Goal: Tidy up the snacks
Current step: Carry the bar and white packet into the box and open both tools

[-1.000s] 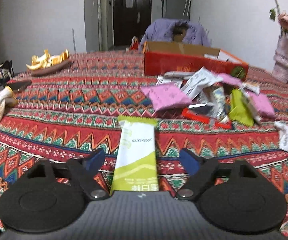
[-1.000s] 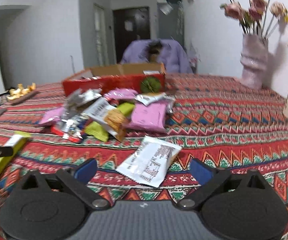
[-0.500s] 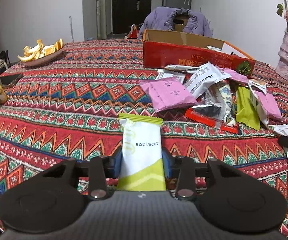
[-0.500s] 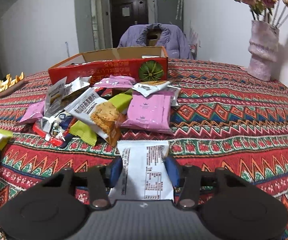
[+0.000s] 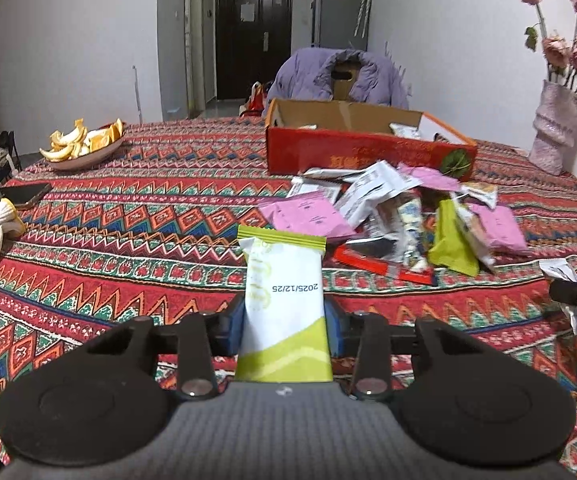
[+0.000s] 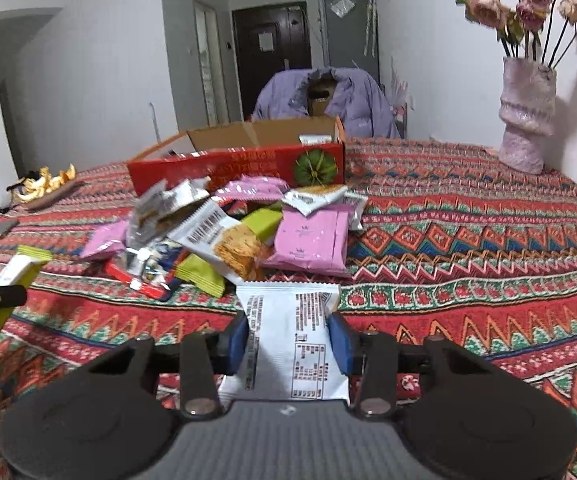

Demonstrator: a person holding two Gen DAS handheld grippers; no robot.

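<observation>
Green-and-white snack packet point(image 5: 284, 312): clamped in the left gripper point(image 5: 284, 326), long axis running straight out along the fingers, free end clear of the patterned tablecloth point(image 5: 128, 216). White snack packet point(image 6: 290, 340): between the blue pads of the right gripper point(image 6: 290, 338), jaws closing on its sides, axis likewise forward.

Red cardboard box point(image 5: 368, 152), likely the destination, lies ahead past the snack pile point(image 5: 400, 220): ahead-right of the left gripper, ahead-left of the right one. Neither hand looks clearly nearer.

Both grippers tilt moderately downward, low over the cloth; right one's tip shows at the left view's edge.
</observation>
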